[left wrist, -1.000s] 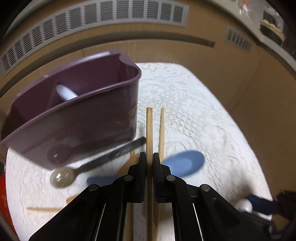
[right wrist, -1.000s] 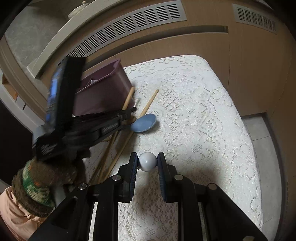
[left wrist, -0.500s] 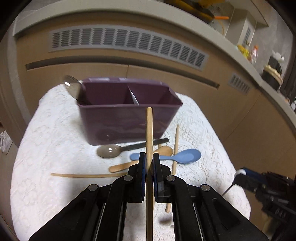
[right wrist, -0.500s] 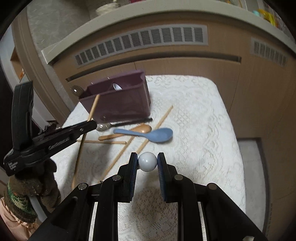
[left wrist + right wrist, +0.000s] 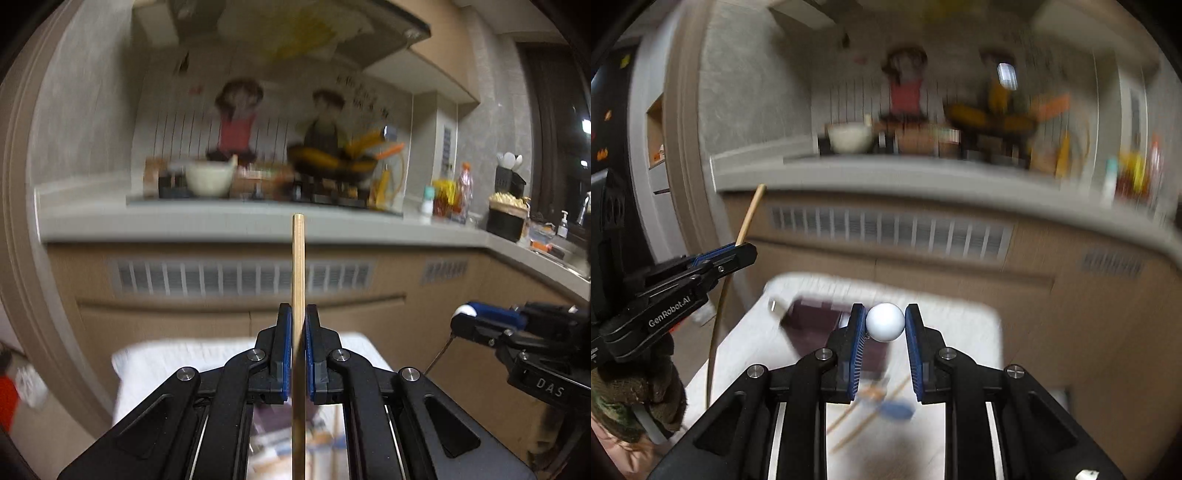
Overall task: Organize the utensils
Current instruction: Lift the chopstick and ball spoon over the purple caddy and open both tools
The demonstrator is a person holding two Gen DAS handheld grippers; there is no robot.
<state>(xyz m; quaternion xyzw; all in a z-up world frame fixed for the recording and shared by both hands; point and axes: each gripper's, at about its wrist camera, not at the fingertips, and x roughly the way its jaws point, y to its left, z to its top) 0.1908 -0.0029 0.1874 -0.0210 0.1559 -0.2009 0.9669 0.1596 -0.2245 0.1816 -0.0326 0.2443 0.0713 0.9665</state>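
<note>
Clamped in the left gripper is a wooden chopstick, while a white ball-shaped tip is pinched by the right gripper.

Motion blur smears the kitchen wall picture and the stove pans. The chopstick runs off the bottom edge. The purple caddy sits half hidden behind the right tongs, and the blurred utensils below it cannot be told apart.
</note>
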